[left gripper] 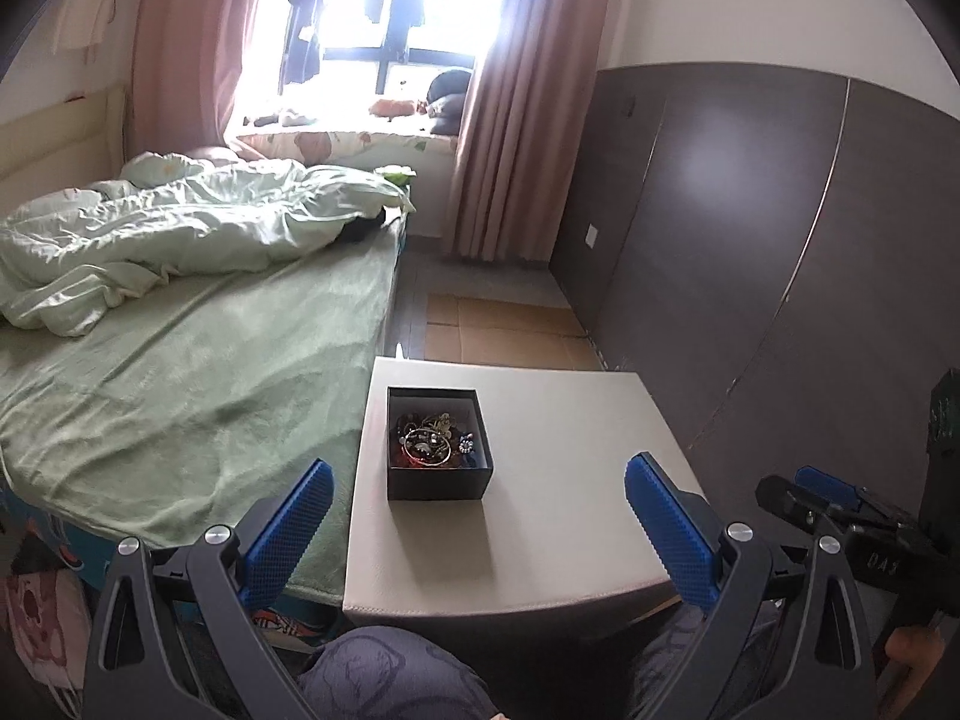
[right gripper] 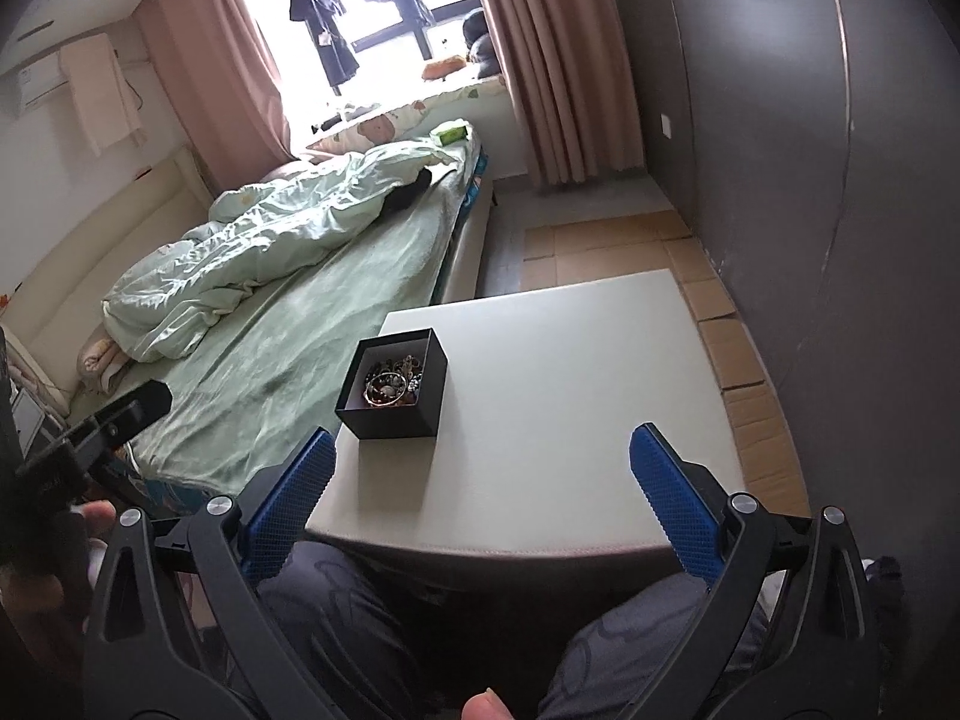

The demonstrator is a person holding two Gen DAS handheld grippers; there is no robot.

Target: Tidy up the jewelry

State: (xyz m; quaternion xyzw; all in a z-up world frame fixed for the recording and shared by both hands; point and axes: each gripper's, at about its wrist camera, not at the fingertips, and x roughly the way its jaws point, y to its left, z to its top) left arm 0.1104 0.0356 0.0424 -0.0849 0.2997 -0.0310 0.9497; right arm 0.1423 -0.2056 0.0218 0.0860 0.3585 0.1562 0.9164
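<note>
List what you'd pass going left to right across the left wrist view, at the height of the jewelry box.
Green bed sheet → black jewelry box → bare white tabletop → dark wall panel.

1. On the dark body of the right gripper (left gripper: 852, 510), seen at the right edge of the left wrist view, pale characters stand that read roughly "DA3" — the last one is blurred and uncertain.
2. On the dark body of the left gripper (right gripper: 126, 414), at the left edge of the right wrist view, a faint line of lettering shows — too small and dim to read.
3. The black box (left gripper: 438, 474) on the near table bears no readable label on its visible walls.
</note>
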